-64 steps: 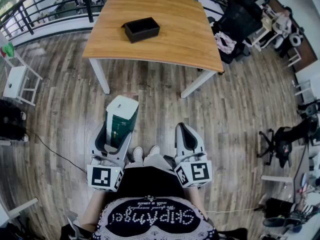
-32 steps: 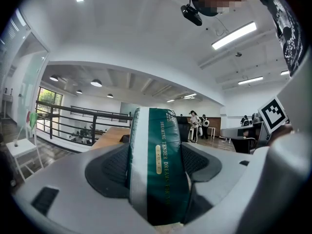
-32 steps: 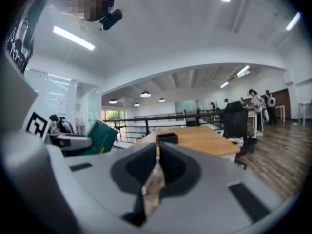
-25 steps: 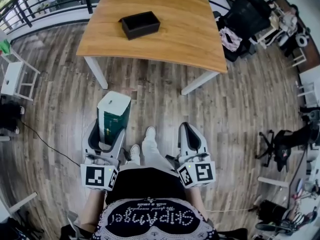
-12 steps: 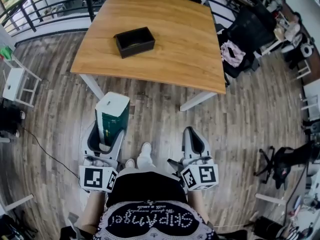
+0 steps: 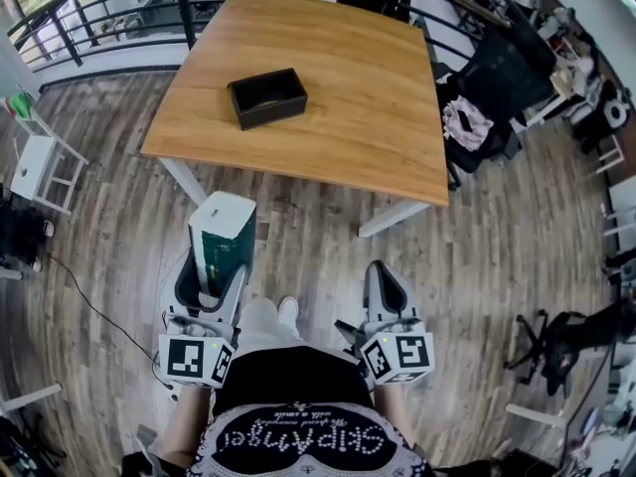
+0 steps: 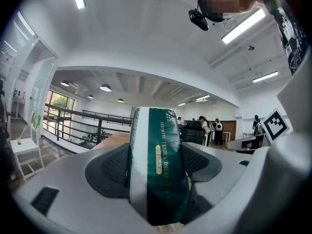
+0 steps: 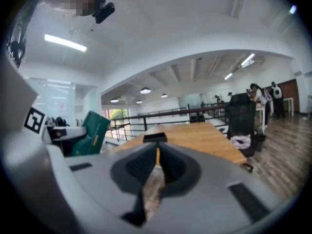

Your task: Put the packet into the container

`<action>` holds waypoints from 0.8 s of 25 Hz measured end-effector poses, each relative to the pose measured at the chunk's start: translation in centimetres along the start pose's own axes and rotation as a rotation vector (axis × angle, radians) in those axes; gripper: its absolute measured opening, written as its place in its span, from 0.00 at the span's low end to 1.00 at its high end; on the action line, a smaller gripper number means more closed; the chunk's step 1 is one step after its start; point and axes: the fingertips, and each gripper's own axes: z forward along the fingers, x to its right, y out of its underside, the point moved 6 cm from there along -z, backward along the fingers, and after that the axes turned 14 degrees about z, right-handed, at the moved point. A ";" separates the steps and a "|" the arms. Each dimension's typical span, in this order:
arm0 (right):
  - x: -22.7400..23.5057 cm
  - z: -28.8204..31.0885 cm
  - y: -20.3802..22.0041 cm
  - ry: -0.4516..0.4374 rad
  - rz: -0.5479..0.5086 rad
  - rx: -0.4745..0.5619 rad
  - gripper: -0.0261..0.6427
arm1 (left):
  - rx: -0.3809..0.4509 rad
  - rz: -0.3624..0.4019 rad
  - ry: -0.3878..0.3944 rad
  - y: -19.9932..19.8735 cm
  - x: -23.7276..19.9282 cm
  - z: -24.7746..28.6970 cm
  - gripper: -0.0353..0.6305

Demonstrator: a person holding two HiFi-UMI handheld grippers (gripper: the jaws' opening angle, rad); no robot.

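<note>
My left gripper (image 6: 217, 266) is shut on a green and white packet (image 6: 223, 238), which stands up out of its jaws over the wooden floor; the packet (image 7: 157, 162) fills the space between both pads. The black open container (image 6: 267, 96) sits on the wooden table (image 6: 368, 97), well ahead of both grippers and a little left of the table's middle. My right gripper (image 6: 386, 279) is shut with nothing in it, held low beside the person's legs. From the right gripper view the container (image 8: 154, 137) shows just beyond the closed jaws, and the packet (image 8: 92, 131) appears at the left.
A black railing (image 6: 109, 8) runs behind the table. A black chair with clothes (image 6: 487, 87) stands at the table's right side. A white stool (image 6: 35, 167) is at the left. Other stools and gear (image 6: 566, 346) lie at the far right.
The view has shifted closer to the table, and the container now sits lower in the picture. Both grippers keep their hold and pose; the packet stays in the left one.
</note>
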 end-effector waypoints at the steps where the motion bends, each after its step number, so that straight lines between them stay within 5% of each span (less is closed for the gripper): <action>1: 0.2 0.0 0.0 -0.001 0.000 -0.002 0.10 | 0.000 0.000 -0.003 0.1 0.1 0.0 0.58; 20: -0.5 3.3 -0.5 -0.032 0.007 -0.032 0.10 | -0.003 -0.024 -0.030 -0.1 -1.4 1.8 0.58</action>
